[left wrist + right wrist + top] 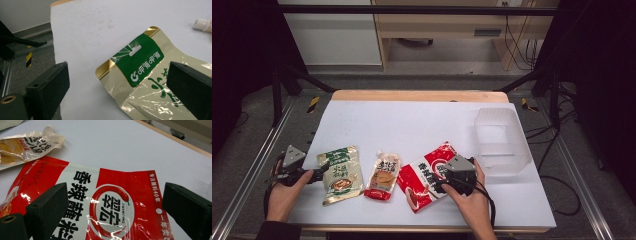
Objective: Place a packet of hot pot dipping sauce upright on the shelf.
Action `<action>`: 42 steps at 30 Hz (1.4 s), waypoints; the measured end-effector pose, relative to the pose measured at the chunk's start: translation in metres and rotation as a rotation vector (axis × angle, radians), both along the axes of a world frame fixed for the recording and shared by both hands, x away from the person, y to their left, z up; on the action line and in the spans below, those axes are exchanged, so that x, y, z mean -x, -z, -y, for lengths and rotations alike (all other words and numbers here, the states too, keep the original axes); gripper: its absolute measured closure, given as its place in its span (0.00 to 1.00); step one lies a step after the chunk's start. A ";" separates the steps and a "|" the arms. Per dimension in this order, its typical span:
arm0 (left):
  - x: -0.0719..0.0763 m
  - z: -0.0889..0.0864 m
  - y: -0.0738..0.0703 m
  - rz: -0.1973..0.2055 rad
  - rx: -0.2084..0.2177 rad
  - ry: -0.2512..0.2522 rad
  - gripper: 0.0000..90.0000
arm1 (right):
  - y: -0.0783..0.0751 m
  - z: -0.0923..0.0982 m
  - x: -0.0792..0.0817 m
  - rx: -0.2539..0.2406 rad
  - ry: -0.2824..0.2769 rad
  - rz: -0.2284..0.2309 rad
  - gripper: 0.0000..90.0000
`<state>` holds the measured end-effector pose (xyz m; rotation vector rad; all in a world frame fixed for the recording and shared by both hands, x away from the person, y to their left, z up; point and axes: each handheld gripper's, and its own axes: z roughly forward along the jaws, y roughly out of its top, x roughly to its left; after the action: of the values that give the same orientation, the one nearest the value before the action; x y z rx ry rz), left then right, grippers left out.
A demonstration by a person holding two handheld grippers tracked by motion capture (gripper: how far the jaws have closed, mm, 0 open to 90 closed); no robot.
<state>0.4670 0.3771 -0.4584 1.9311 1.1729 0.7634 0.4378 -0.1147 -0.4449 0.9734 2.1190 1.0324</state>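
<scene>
Three flat pouches lie in a row on the white table [412,125]. The green and gold pouch [340,175] [142,75] is at the left; my left gripper [319,175] [117,87] hovers open at its left edge, one jaw over the pouch and one over bare table. An orange spouted pouch [383,176] [22,147] lies in the middle. The red and white chilli pouch [424,177] [110,207] is at the right, and my right gripper [443,180] [115,210] stands open over its right part, jaws spread wide above the print.
A clear plastic bin [501,140] stands on the table at the right, behind the right hand. Black frame posts [277,90] flank the table. The wooden far edge [417,96] borders grey floor.
</scene>
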 end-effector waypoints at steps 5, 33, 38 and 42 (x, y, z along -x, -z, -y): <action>-0.007 -0.008 0.001 0.006 0.034 -0.002 0.06 | -0.002 0.002 0.002 0.000 0.000 0.008 0.09; -0.021 -0.005 0.015 -0.147 0.031 0.059 0.07 | 0.005 0.001 0.010 0.067 -0.025 -0.028 0.08; -0.022 -0.005 0.017 -0.177 0.067 0.079 0.11 | 0.005 0.000 0.010 0.074 -0.026 -0.035 0.09; -0.021 -0.003 0.016 -0.196 0.073 0.104 0.20 | 0.005 -0.001 0.010 0.078 -0.031 -0.035 0.09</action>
<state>0.4882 0.3802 -0.4747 2.0232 1.1875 0.4788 0.4275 -0.1139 -0.4502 0.9304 2.1922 0.9460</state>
